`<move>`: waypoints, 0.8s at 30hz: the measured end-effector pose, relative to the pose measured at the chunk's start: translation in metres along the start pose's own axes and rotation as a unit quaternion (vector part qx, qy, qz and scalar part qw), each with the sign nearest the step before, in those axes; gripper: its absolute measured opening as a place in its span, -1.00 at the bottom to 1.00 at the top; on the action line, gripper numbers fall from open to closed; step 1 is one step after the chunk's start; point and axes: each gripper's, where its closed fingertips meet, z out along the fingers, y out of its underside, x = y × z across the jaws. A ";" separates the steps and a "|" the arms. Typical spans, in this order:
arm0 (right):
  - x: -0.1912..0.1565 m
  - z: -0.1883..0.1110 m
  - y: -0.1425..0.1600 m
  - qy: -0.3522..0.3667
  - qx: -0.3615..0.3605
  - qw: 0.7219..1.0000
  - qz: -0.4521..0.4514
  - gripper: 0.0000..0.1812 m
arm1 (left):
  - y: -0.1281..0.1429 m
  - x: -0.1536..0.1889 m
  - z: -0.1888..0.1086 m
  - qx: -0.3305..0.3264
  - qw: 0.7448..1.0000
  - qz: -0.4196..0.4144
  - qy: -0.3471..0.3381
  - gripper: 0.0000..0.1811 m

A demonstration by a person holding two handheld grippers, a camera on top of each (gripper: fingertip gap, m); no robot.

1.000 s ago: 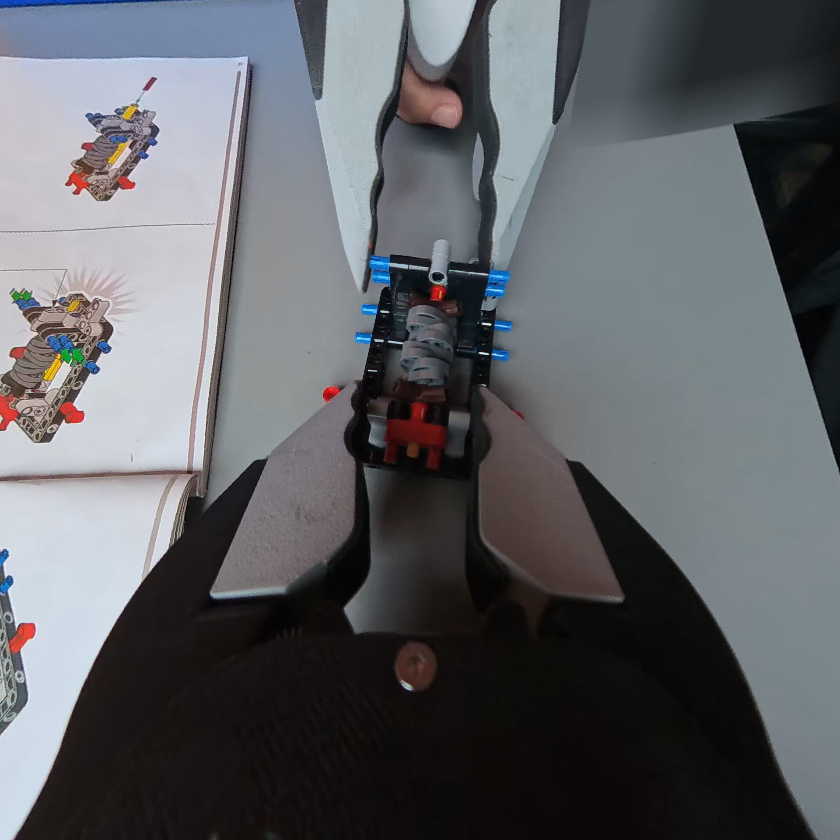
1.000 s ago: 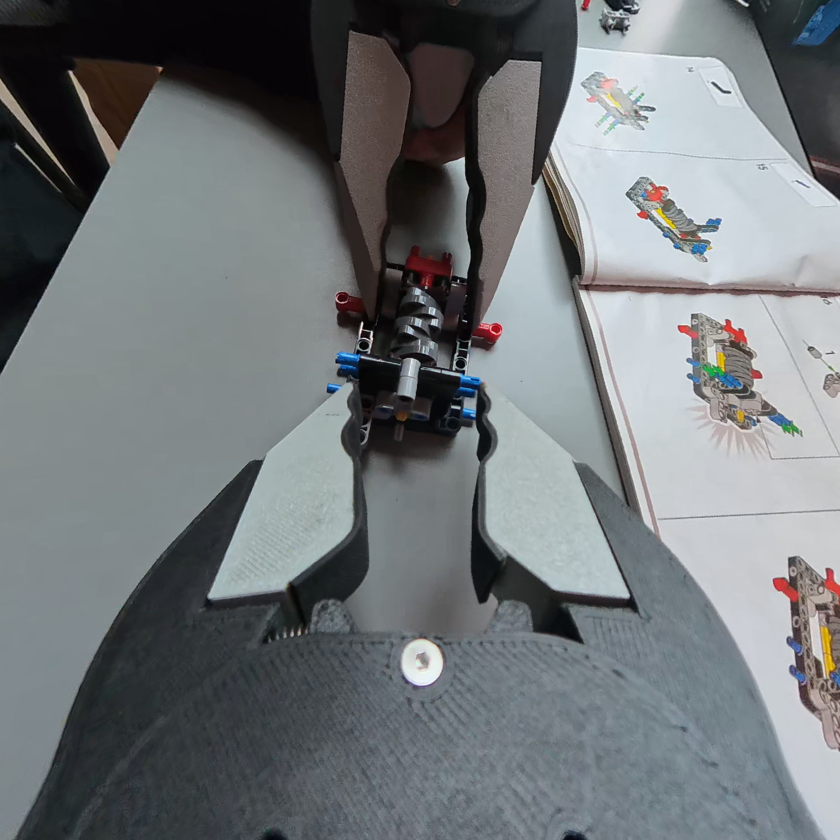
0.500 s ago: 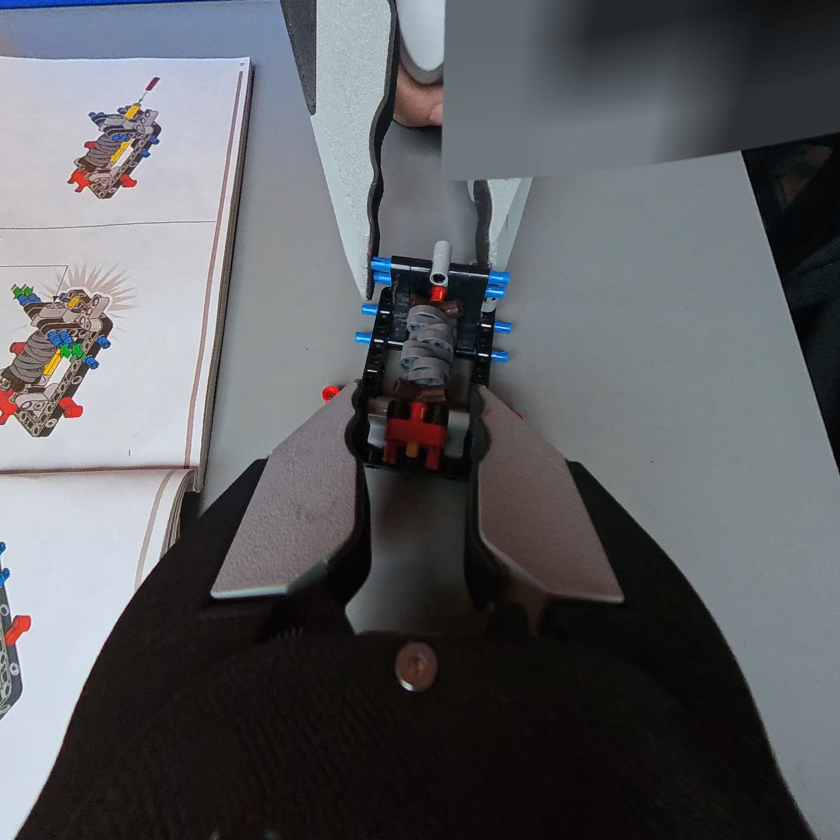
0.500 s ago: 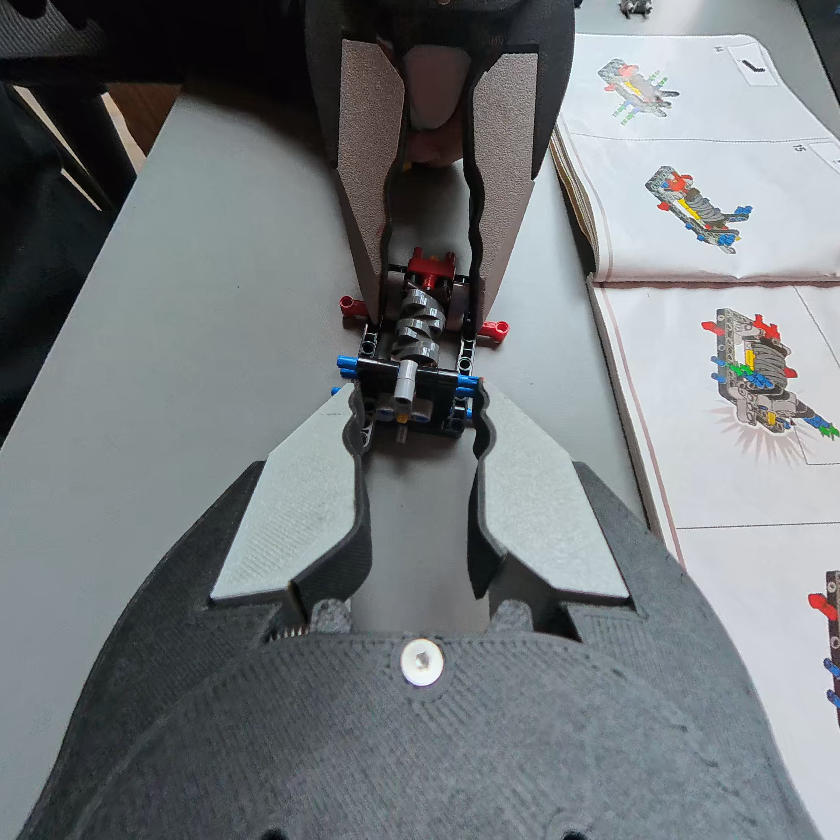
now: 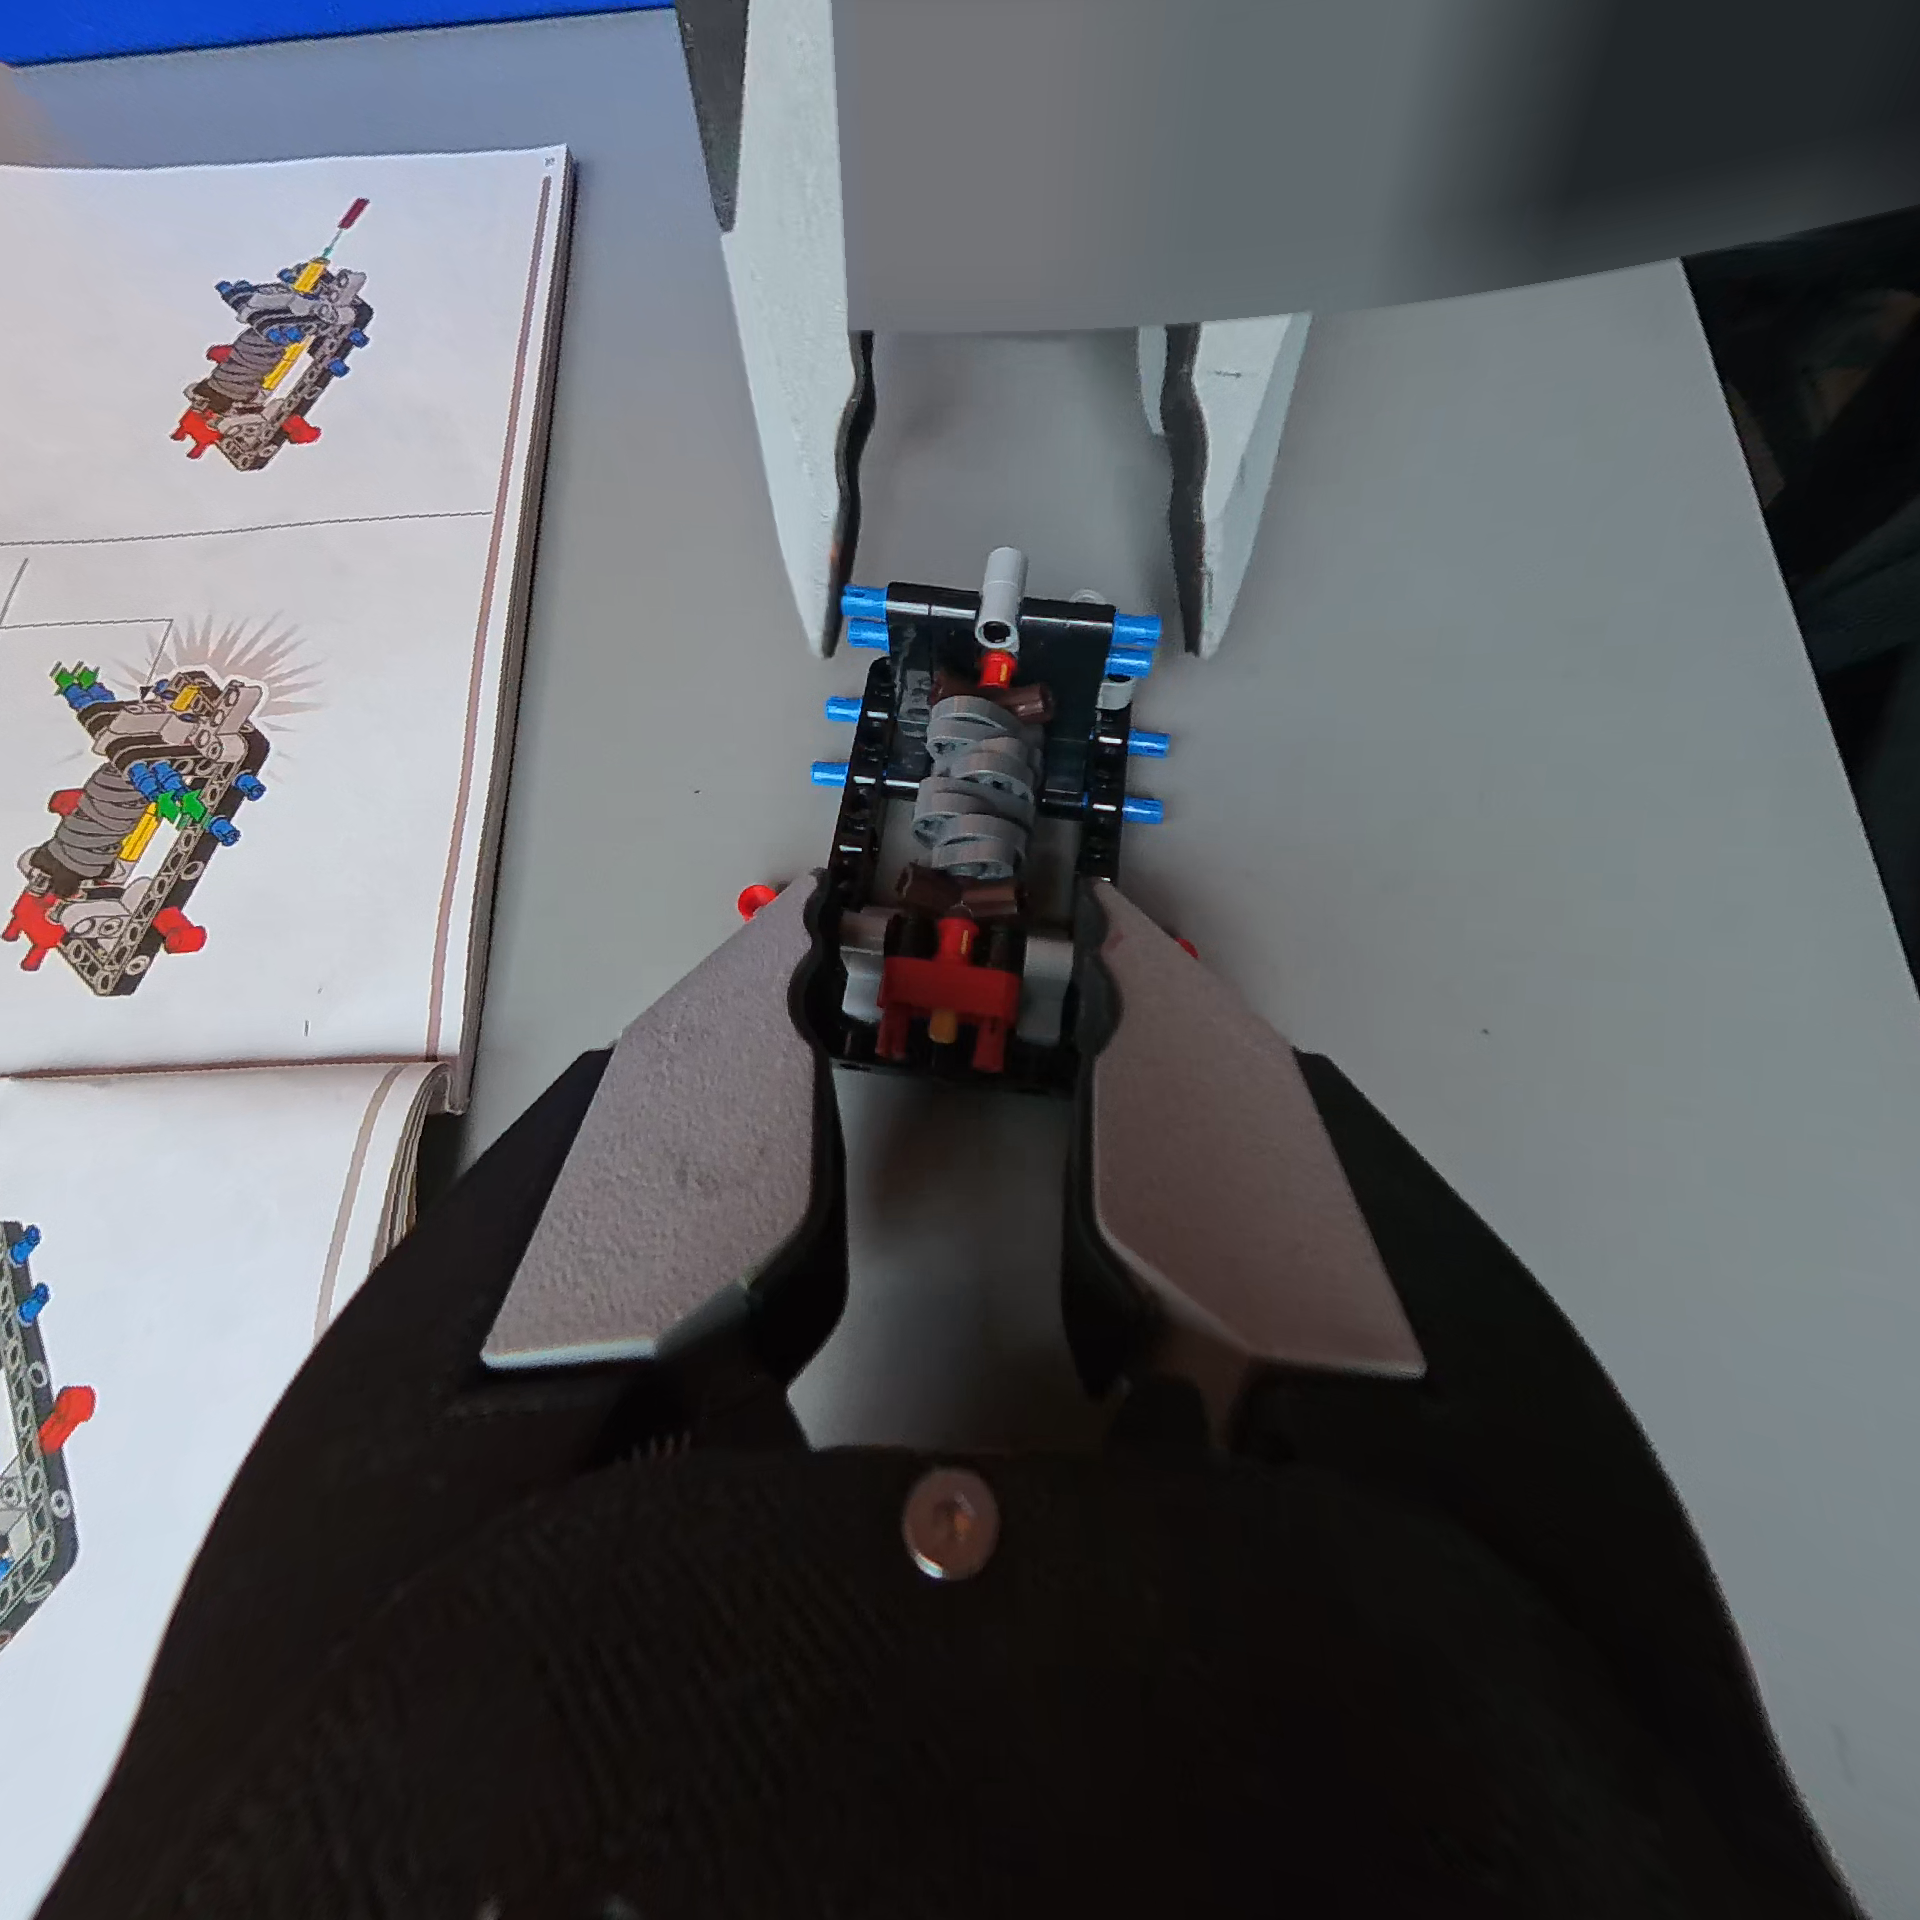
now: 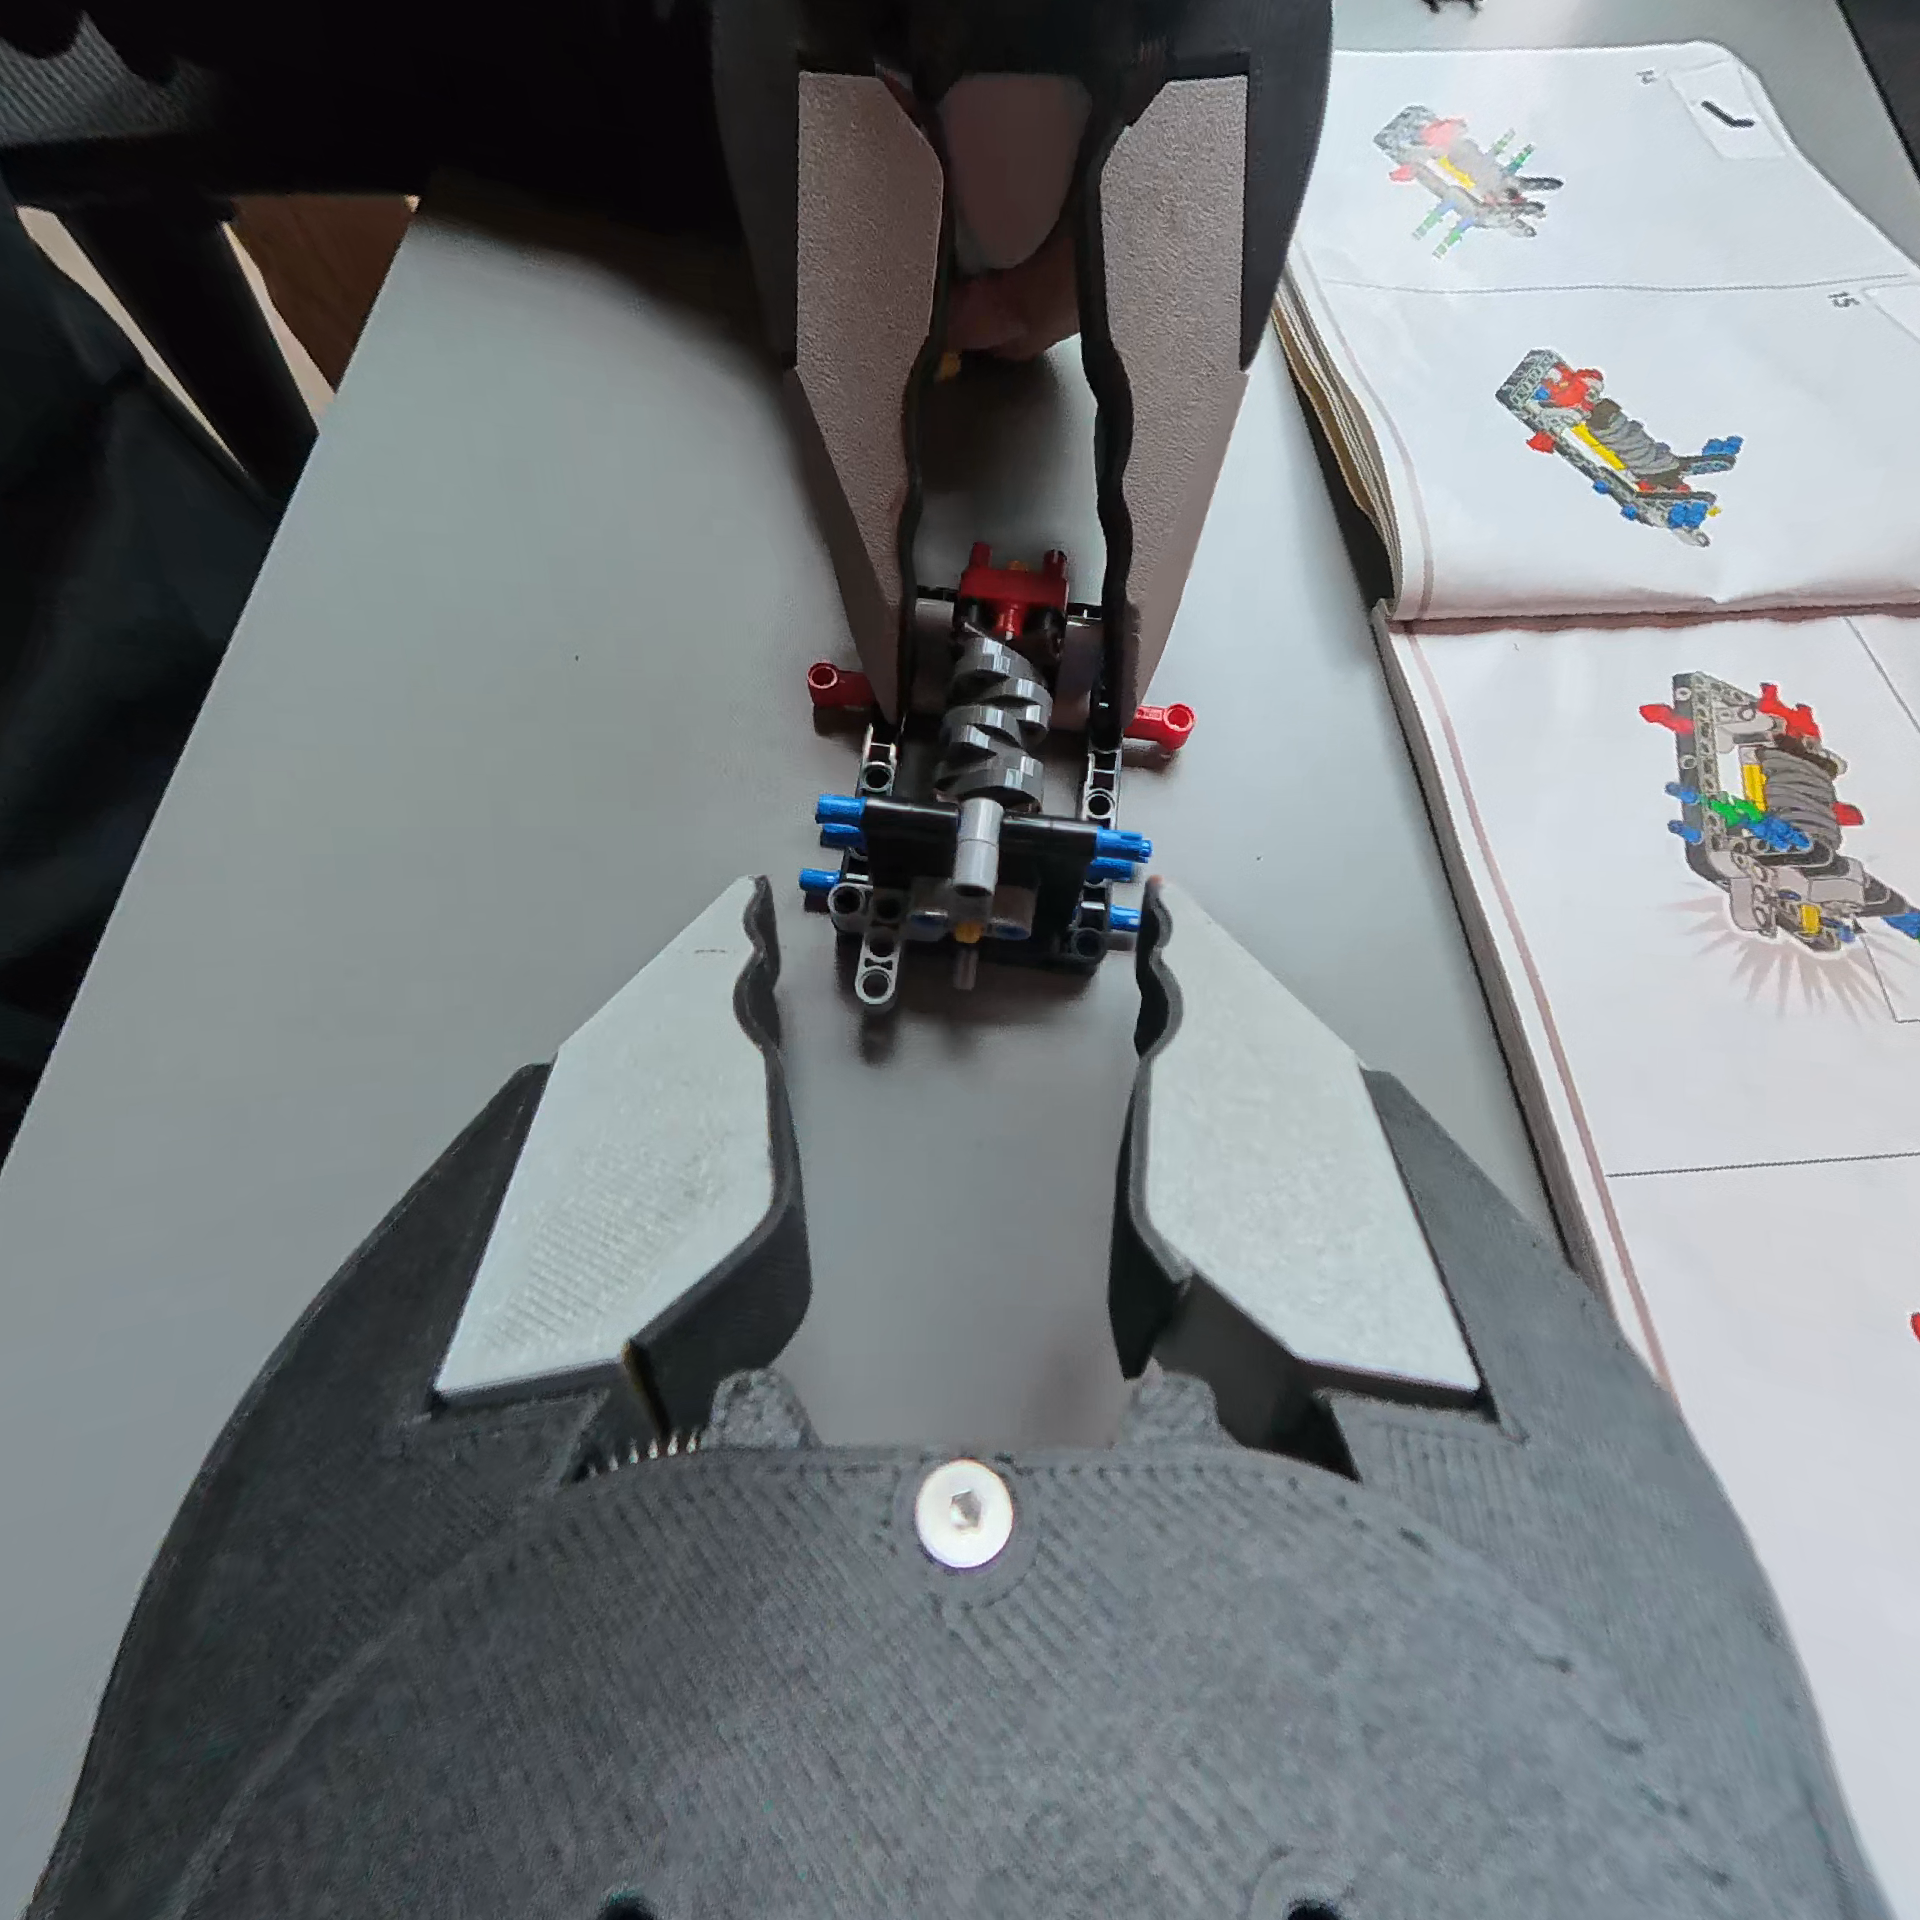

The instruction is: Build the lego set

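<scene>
Gripping the red end of the model (image 5: 977,831), the left gripper (image 5: 951,961) has its two fingers pressed against the black side beams, one on each flank. The fingers (image 5: 707,1122) are flat grey wedges with wavy black inner edges, mounted on a black ribbed body. The model sits on the table (image 5: 1455,935), a smooth matt grey surface, between the two grippers. It is a narrow rectangular frame of black perforated beams, with a twisted stack of grey cam-like pieces along its centre, blue pins projecting from both long sides, and a red connector block at one end. Its long axis runs straight from one gripper to the other: the red end points toward the left gripper, the end with the grey axle stub and cross beam toward the right gripper (image 6: 956,914). That gripper stands spread, with its pale textured fingers (image 6: 644,1143) set wider than the frame. Their tips lie just beside the blue pins at the near corners; contact with the pins is possible but cannot be confirmed from either view. A booklet (image 6: 1662,831) with printed coloured drawings lies open on the table beside the model, its page edges slightly curled.
</scene>
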 end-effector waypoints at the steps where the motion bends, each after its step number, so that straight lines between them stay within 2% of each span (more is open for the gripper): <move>1: -0.001 0.001 0.000 0.000 -0.001 1.000 0.006 -0.26 | 0.000 -0.001 0.000 0.000 1.000 -0.003 -0.001 -0.53; 4: 0.003 0.005 0.000 0.010 -0.008 1.000 0.020 -0.34 | 0.000 -0.002 0.000 0.000 1.000 -0.006 -0.004 -0.53; 5: 0.006 0.005 0.000 0.020 -0.010 0.999 0.026 -0.46 | 0.000 -0.002 0.000 0.000 1.000 -0.006 -0.004 -0.53; 8: 0.010 0.005 0.000 0.020 -0.010 0.999 0.038 -0.49 | 0.000 -0.002 0.000 0.000 1.000 -0.008 -0.003 -0.53; 9: 0.009 0.005 0.000 0.017 -0.007 0.999 0.037 -0.47 | 0.000 -0.002 0.000 0.000 1.000 -0.009 -0.002 -0.53; 11: 0.005 0.004 0.001 -0.002 -0.009 0.999 0.039 -0.21 | 0.000 -0.003 0.000 0.000 1.000 -0.011 -0.003 -0.53; 14: 0.007 -0.004 0.011 -0.015 -0.020 0.999 0.042 -0.24 | 0.000 -0.003 0.000 -0.001 1.000 -0.020 -0.003 -0.53; 17: 0.016 -0.017 0.010 -0.002 0.007 0.999 0.036 -0.32 | 0.000 -0.003 0.000 -0.002 1.000 -0.027 -0.001 -0.53; 20: 0.018 -0.022 0.010 -0.003 0.018 0.999 0.045 -0.26 | -0.001 -0.002 -0.001 -0.008 1.000 -0.011 -0.013 -0.53; 24: 0.008 -0.012 0.012 -0.006 -0.009 0.999 0.035 -0.16 | -0.002 0.002 0.001 -0.014 1.000 0.003 -0.017 -0.53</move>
